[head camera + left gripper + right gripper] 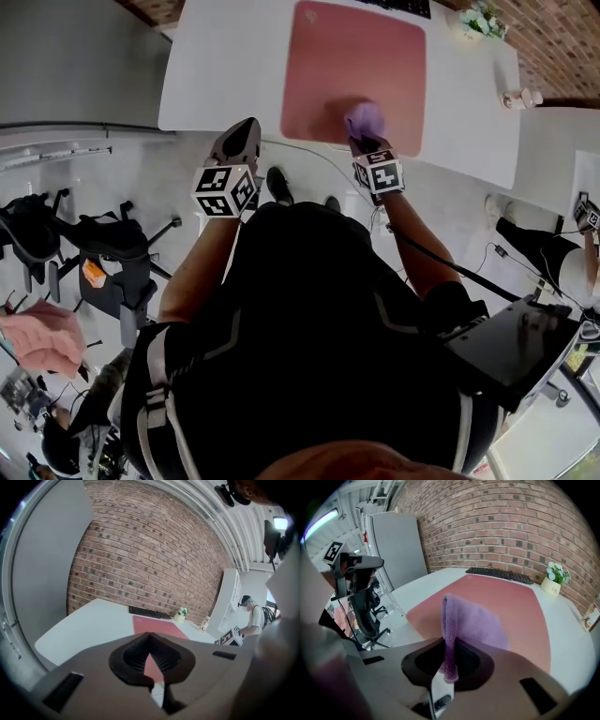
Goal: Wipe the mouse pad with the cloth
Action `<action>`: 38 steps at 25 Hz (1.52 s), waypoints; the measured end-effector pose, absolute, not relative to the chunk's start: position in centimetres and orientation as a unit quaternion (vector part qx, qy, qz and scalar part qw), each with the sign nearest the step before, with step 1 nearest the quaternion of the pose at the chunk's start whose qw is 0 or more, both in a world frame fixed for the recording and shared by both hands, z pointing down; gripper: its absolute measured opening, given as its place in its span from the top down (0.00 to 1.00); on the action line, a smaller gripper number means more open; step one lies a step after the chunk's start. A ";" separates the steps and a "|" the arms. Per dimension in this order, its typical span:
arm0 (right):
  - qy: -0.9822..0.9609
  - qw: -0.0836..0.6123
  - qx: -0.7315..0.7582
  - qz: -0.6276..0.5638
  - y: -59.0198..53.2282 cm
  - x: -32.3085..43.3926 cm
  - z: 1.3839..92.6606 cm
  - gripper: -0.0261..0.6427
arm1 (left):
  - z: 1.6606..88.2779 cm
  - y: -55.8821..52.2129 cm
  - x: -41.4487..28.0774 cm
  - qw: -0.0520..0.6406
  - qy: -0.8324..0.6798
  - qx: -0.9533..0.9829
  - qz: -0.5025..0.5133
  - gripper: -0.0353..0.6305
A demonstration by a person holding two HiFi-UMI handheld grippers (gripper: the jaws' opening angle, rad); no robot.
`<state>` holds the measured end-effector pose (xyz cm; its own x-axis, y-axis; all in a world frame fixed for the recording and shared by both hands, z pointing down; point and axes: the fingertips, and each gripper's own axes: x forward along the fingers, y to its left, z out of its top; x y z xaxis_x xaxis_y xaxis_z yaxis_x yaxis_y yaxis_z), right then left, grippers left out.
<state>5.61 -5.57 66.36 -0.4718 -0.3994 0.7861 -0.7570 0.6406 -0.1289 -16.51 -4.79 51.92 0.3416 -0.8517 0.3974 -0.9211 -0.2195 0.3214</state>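
Mouse pad (pixel 352 66): large, salmon-pink, rounded rectangle, lying flat on the white bench (pixel 206 84).
Cloth (pixel 365 119): purple, fluffy, folded; pinched in the right gripper (pixel 366 141), over the pad's near edge.

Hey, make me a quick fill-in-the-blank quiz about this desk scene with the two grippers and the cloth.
1. The right gripper is shut on a ____ cloth.
2. The left gripper holds ____ between its shut jaws.
3. At the far edge of the mouse pad lies a black ____.
Missing words: purple; nothing; keyboard.
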 end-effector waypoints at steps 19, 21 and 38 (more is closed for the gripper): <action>-0.859 0.362 0.254 0.258 -4.2 -9.1 65.4 0.88 | 51.5 -4.9 -21.0 0.248 -0.578 0.776 0.058 0.94; -0.857 0.351 0.259 0.274 -4.7 -10.5 65.4 0.88 | 51.3 -5.4 -21.3 0.246 -0.577 0.776 0.058 0.94; -0.836 0.197 0.395 0.327 -10.7 -1.1 55.7 0.88 | 49.8 -9.7 -17.2 0.225 -0.491 0.839 0.062 0.94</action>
<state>-1.07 -10.72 55.70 -0.6106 -0.5307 0.5878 -0.7886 0.4749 -0.3905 -17.19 -9.71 49.79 0.5098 -0.7968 0.3245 -0.8523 -0.4165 0.3164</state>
